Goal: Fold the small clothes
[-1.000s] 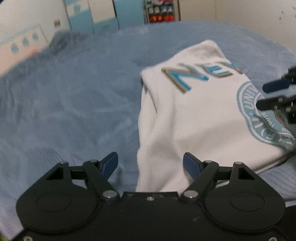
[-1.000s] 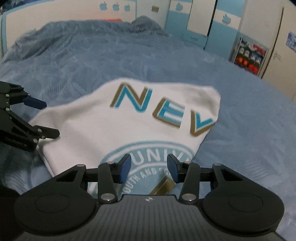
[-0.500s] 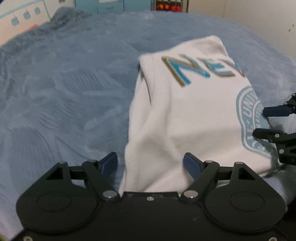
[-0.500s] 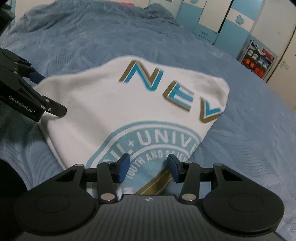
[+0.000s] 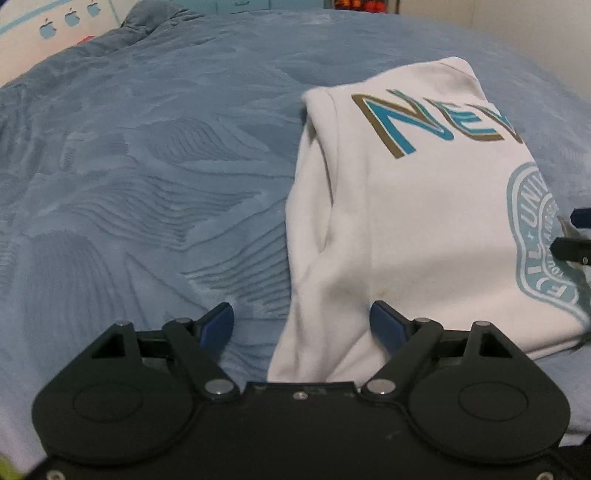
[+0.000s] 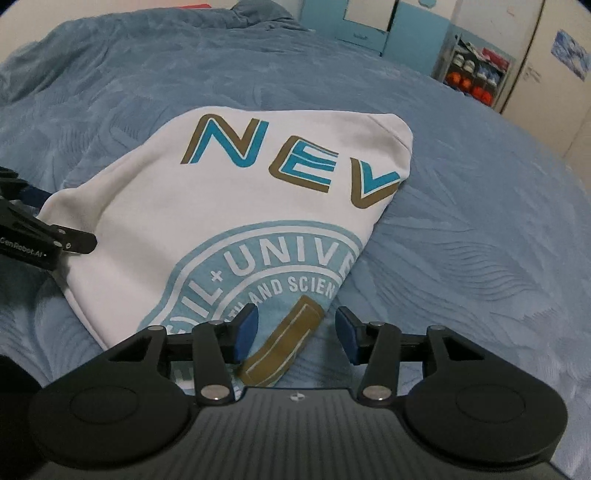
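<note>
A folded white shirt (image 5: 406, 221) with teal and gold letters and a pale blue round seal lies flat on the blue bedspread (image 5: 147, 184). My left gripper (image 5: 301, 319) is open, and the shirt's near left corner runs between its blue pads. My right gripper (image 5: 570, 232) shows at the right edge, over the seal. In the right wrist view the shirt (image 6: 166, 206) fills the middle. My right gripper (image 6: 295, 326) is open low over its near right corner and the gold mark. My left gripper (image 6: 61, 218) sits at the shirt's left edge.
The textured bedspread (image 6: 480, 221) spreads wide on all sides of the shirt. Blue and white wardrobe doors (image 6: 369, 22) and a shelf with orange items (image 6: 476, 81) stand beyond the bed. A white panel with apple marks (image 5: 66, 22) is at the far left.
Both grippers have come down and closer to the shirt's near edge, staying open. The shirt lies as before.
</note>
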A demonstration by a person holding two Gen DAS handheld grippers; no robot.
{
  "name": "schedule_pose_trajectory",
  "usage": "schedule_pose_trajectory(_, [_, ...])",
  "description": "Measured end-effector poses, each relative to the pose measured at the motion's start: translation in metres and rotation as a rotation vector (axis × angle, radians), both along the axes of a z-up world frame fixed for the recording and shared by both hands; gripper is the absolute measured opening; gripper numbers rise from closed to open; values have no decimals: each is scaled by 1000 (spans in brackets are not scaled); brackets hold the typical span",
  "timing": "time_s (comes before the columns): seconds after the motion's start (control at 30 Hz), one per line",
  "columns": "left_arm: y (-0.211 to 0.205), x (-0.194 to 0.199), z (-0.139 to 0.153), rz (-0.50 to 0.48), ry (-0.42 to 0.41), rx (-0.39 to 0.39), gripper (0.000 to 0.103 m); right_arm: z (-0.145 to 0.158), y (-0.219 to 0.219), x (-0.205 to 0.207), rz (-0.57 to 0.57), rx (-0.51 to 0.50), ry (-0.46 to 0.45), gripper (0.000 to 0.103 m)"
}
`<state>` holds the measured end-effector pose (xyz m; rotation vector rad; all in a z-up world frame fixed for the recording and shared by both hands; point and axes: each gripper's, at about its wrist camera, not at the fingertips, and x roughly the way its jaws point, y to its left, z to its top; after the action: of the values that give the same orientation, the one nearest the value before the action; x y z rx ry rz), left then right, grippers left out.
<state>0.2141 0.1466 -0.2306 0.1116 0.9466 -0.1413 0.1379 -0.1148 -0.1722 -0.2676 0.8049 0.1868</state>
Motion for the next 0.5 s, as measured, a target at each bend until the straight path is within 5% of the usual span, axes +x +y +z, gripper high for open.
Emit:
schedule_pose_trajectory(0.13, [-8, -11, 22, -18, -22, 57, 82, 13, 4, -4, -7, -26, 0, 56])
schedule_pose_trajectory(0.33, [-21, -25, 41, -83, -81, -2, 82, 24, 10, -20, 20, -27, -28, 56])
schedule_pose_trajectory(0.4, [-26, -24, 33, -103, -64, -4, 82, 20, 12, -22, 34, -40, -13, 56])
schedule_pose_trajectory(0.5, [-41, -18, 4, -100, 23, 102, 85, 7, 13, -21, 35, -57, 36, 56])
